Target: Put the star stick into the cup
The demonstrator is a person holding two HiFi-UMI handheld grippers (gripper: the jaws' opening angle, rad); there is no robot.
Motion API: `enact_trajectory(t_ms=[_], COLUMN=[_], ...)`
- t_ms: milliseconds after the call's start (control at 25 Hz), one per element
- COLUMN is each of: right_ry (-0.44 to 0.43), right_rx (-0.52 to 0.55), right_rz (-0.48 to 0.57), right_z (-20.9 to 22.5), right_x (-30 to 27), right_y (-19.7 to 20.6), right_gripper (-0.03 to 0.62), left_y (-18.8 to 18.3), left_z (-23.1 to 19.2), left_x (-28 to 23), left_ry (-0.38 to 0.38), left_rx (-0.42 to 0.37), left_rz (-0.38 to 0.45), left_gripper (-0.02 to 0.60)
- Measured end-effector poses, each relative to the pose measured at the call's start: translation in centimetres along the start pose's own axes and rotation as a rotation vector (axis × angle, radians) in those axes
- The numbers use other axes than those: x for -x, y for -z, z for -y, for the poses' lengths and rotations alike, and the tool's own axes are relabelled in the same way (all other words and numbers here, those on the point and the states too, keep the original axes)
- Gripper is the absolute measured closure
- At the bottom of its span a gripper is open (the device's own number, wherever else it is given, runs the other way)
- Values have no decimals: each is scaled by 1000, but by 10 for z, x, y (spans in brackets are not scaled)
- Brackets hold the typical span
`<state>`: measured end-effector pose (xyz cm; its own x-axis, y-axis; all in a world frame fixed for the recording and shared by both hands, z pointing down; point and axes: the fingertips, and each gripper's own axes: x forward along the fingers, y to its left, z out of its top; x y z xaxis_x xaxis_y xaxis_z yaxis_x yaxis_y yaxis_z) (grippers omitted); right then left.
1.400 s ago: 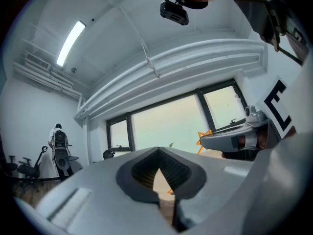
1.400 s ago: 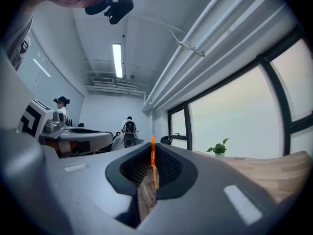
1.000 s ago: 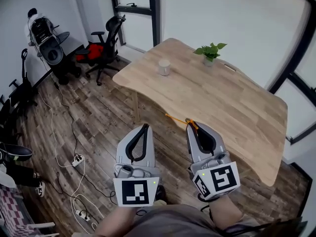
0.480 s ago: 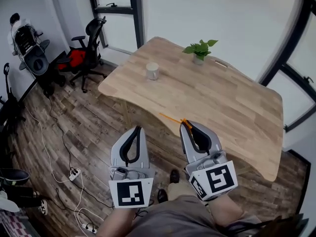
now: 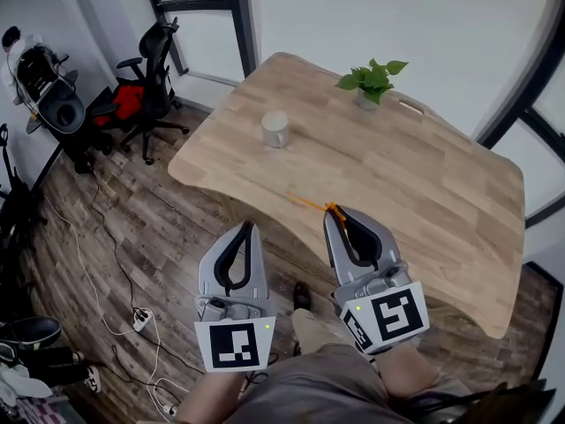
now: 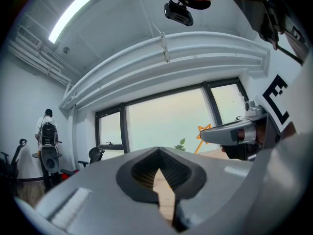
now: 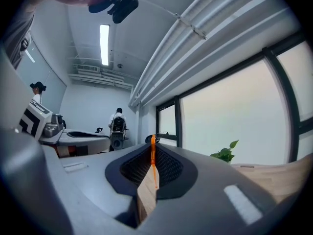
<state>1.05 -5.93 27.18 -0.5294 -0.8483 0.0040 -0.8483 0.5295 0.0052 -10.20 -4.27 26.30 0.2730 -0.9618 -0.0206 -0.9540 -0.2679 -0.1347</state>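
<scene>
The orange star stick [image 5: 311, 205] pokes out to the left from the tips of my right gripper [image 5: 336, 213], which is shut on it near the table's front edge. In the right gripper view the stick [image 7: 153, 161] shows as a thin orange line pinched between the closed jaws. In the left gripper view its star end [image 6: 203, 131] stands beside the right gripper [image 6: 234, 133]. The pale cup [image 5: 275, 131] stands upright on the wooden table [image 5: 415, 184], far ahead and left of the stick. My left gripper [image 5: 247, 226] hangs over the floor, shut and empty.
A small potted plant [image 5: 372, 81] stands at the table's far edge. Office chairs [image 5: 150, 69] and cables [image 5: 115, 263] are on the wooden floor to the left. A person [image 7: 118, 117] stands far back in the room. Windows line the far wall.
The table and cup have drawn slightly nearer and shifted in the head view. Both grippers keep their places before my body, the right one still holding the stick.
</scene>
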Motion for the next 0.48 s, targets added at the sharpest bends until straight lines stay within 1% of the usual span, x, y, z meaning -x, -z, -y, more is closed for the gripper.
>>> enact_trajectory(t_ms=[320,480], right_ry=[-8,-20], right_rx=[-18,-19], right_rz=[-31,-21], right_z=[44,62], right_x=[-93,-129], right_y=[7,5], right_gripper=[548,548], left_y=[12,9], left_z=[-32,-45], left_x=[-91,-127], left_ry=[8,-3], left_rx=[-2,-14], left_rz=[-49,-41], left_gripper=[581,581])
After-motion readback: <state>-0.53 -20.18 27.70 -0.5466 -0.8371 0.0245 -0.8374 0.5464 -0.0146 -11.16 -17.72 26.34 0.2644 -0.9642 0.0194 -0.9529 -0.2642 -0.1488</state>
